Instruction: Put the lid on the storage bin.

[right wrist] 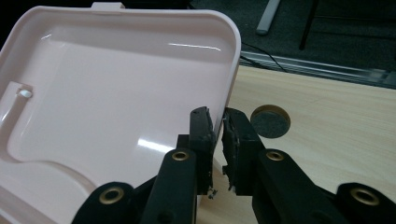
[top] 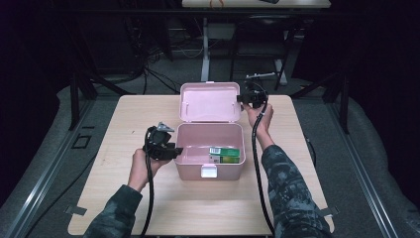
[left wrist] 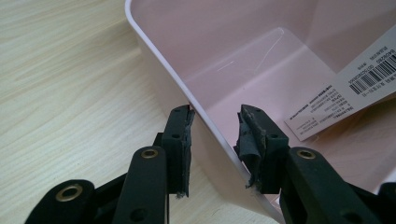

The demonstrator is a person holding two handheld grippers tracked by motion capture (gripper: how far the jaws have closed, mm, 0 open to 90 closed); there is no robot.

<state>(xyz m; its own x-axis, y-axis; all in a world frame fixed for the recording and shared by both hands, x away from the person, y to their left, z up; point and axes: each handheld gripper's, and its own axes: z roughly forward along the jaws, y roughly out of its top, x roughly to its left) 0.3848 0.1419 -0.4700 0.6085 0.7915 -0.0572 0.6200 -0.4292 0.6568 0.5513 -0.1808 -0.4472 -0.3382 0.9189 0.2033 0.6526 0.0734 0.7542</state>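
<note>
A pink plastic box stands in the middle of the table with its lid tipped up and back. Inside lies a green carton with a white barcode label. My left gripper straddles the box's left wall, one jaw outside and one inside, pads pressing on the rim. My right gripper is shut on the lid's right edge; in the right gripper view the thin pink edge runs down between the two pads.
The wooden table has bare surface in front of and beside the box. A round cable hole sits in the tabletop right of the lid. Beyond the far edge are dark floor, cables and the legs of another desk.
</note>
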